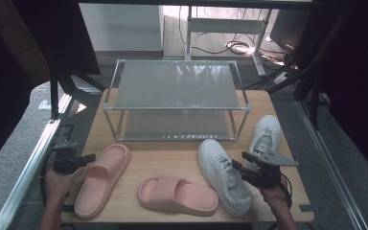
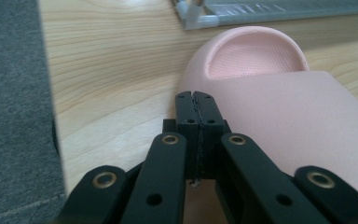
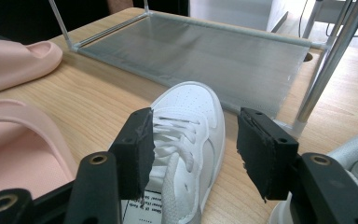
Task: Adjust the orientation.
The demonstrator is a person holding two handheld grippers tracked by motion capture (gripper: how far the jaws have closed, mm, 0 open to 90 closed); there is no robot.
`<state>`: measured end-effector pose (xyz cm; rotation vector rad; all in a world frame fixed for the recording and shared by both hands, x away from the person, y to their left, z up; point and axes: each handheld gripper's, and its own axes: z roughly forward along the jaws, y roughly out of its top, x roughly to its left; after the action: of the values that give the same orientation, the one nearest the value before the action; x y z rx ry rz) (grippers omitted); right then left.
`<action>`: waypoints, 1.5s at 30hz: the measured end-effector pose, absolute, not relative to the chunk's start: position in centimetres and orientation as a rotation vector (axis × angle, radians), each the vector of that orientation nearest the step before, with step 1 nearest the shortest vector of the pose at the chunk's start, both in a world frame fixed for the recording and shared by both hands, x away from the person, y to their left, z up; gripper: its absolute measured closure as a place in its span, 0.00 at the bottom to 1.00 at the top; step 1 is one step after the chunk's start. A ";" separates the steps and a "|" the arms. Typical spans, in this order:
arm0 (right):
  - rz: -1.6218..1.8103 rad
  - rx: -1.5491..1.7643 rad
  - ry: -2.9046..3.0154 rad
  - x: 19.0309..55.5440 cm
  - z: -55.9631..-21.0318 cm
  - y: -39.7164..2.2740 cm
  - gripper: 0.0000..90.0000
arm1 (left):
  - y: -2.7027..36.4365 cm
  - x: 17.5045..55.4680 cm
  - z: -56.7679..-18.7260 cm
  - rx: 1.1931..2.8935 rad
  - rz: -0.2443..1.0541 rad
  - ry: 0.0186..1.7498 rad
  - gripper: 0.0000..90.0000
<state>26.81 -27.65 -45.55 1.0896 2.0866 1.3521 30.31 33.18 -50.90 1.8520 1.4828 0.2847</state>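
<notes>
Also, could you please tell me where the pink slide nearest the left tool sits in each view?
High view: the left pink slide lies at lower left, angled up toward the rack.
Left gripper view: it spreads across the right half, just below the rack's corner.
Right gripper view: one end of it comes in at the upper left edge, left of the rack's lower shelf.
Shared landmark: the rack.
</notes>
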 end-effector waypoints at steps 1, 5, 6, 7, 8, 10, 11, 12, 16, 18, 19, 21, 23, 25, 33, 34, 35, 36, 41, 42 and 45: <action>1.352 1.090 2.087 26.8 -45.6 -27.7 0.51 | 33.0 30.4 -50.9 1.857 0.282 1.478 1.00; 1.352 1.090 2.086 26.8 -45.6 -27.7 0.51 | 32.1 30.5 -50.7 1.875 0.273 1.458 1.00; 1.351 1.090 2.087 26.8 -45.6 -27.7 0.51 | 32.0 30.5 -50.7 1.876 0.270 1.452 1.00; 1.351 1.090 2.087 26.8 -45.6 -27.7 0.51 | 31.8 30.5 -50.6 1.877 0.265 1.447 1.00; 1.351 1.089 2.088 26.8 -45.6 -27.7 0.51 | 31.6 30.5 -50.6 1.879 0.262 1.441 1.00; 1.350 1.088 2.089 26.8 -45.6 -27.6 0.51 | 31.3 30.5 -50.5 1.884 0.263 1.433 1.00; 1.350 1.089 2.090 26.8 -45.6 -27.6 0.51 | 31.1 30.5 -50.5 1.884 0.263 1.428 1.00; 1.349 1.090 2.091 26.9 -45.7 -27.6 0.51 | 31.0 30.5 -50.5 1.881 0.258 1.424 1.00; 1.350 1.090 2.091 26.9 -45.7 -27.6 0.51 | 30.3 30.6 -50.6 1.897 0.259 1.404 1.00; 1.350 1.091 2.090 26.9 -45.7 -27.7 0.51 | 30.3 30.6 -50.6 1.894 0.261 1.395 1.00; 1.349 1.090 2.089 26.9 -45.7 -27.7 0.51 | 30.3 30.6 -50.5 1.885 0.266 1.388 1.00; 1.347 1.093 2.088 26.9 -45.6 -27.8 0.51 | 30.4 30.3 -50.2 1.861 0.305 1.384 0.97; 1.351 1.095 2.082 26.9 -45.6 -27.9 0.51 | 30.6 29.9 -49.6 1.828 0.344 1.395 0.91; 1.352 1.098 2.079 26.9 -45.6 -28.0 0.51 | 30.8 29.5 -49.1 1.823 0.346 1.382 0.90; 1.349 1.093 2.084 26.8 -45.6 -27.8 0.51 | 30.8 27.2 -47.4 1.811 0.412 1.365 0.58; 1.349 1.092 2.085 26.8 -45.6 -27.8 0.51 | 30.8 26.7 -47.2 1.802 0.415 1.361 0.56; 1.348 1.093 2.084 26.8 -45.6 -27.8 0.51 | 30.7 26.4 -47.1 1.798 0.415 1.361 0.53; 1.348 1.093 2.082 26.8 -45.6 -27.8 0.51 | 30.7 25.8 -47.0 1.797 0.419 1.359 0.51; 1.352 1.093 2.079 26.8 -45.5 -27.9 0.51 | 30.1 24.0 -46.8 1.799 0.424 1.346 0.49; 1.352 1.092 2.079 26.8 -45.5 -27.9 0.51 | 30.0 23.7 -46.8 1.801 0.424 1.343 0.49; 1.353 1.089 2.080 26.8 -45.5 -27.8 0.51 | 29.8 22.7 -46.6 1.802 0.438 1.353 0.50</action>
<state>26.77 -27.82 -45.51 1.0893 2.0797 1.3525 22.74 29.78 -46.64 1.8021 1.3526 0.4383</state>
